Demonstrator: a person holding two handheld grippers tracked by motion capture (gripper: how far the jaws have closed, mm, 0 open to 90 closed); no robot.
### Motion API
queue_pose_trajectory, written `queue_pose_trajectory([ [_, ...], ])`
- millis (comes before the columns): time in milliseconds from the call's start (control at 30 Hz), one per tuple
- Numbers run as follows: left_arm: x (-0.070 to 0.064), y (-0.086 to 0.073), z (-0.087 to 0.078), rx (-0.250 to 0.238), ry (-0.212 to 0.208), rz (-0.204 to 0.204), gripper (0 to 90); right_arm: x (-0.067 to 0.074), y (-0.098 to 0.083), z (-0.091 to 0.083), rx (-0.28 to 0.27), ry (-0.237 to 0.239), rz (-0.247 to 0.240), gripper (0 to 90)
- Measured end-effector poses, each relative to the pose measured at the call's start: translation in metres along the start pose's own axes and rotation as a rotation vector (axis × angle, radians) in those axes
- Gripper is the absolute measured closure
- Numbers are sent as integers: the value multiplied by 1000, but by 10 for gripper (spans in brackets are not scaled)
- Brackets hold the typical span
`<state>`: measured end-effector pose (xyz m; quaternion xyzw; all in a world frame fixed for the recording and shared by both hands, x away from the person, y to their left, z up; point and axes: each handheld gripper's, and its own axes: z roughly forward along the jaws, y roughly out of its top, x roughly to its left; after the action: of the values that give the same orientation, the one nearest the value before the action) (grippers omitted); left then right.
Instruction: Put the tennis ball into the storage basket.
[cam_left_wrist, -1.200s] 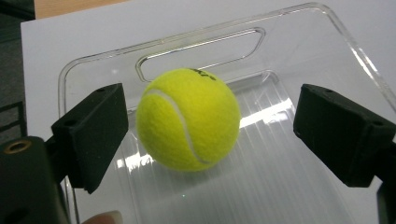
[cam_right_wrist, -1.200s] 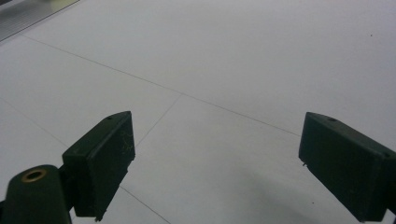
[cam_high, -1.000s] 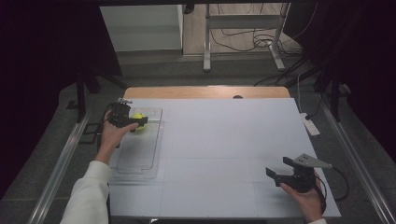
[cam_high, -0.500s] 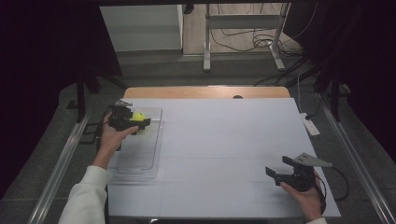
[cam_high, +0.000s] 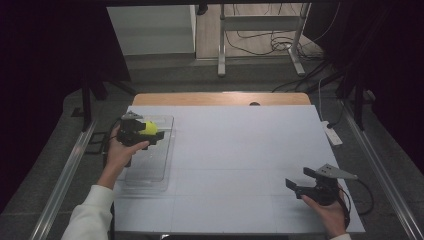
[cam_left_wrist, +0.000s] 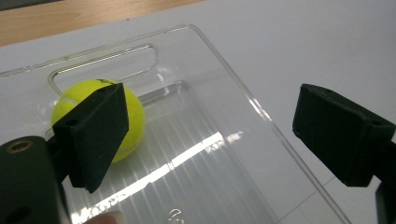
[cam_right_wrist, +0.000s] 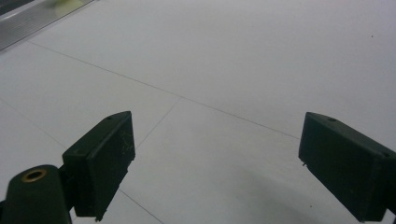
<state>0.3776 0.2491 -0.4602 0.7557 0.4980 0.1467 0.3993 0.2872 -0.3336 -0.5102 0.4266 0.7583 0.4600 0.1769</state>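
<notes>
A yellow-green tennis ball (cam_high: 148, 128) (cam_left_wrist: 77, 95) rests at the far end of a clear plastic tray (cam_high: 150, 170) (cam_left_wrist: 224, 60), near its handle slot. My left gripper (cam_high: 152, 135) (cam_left_wrist: 210, 100) hovers over that end of the tray, open. The ball lies behind its left jaw, outside the gap, and only the ribbed tray floor shows between the jaws. Low over the white table's near right corner, my right gripper (cam_high: 298, 178) (cam_right_wrist: 215, 121) is open with nothing between its jaws.
A white board (cam_high: 240, 150) covers the wooden table (cam_high: 220, 98), with faint seams crossing it. A white power strip (cam_high: 332, 135) lies at the right edge. Metal rails (cam_high: 65, 175) run along both sides, and a stand with cables (cam_high: 260, 45) is beyond the table.
My left gripper has shifted slightly right and toward the near side over the tray. The ball has stayed in place. The right gripper has not moved.
</notes>
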Motion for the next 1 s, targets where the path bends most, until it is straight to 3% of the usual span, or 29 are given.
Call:
queue_pose_trajectory([
  [533, -33, -15, -7, -4, -40, 65, 124, 0, -1, -3, -1, 2, -3, 111],
  [1000, -68, -39, -20, -42, -123, 122, 125, 3, -1, -6, 0, -13, -8, 111],
])
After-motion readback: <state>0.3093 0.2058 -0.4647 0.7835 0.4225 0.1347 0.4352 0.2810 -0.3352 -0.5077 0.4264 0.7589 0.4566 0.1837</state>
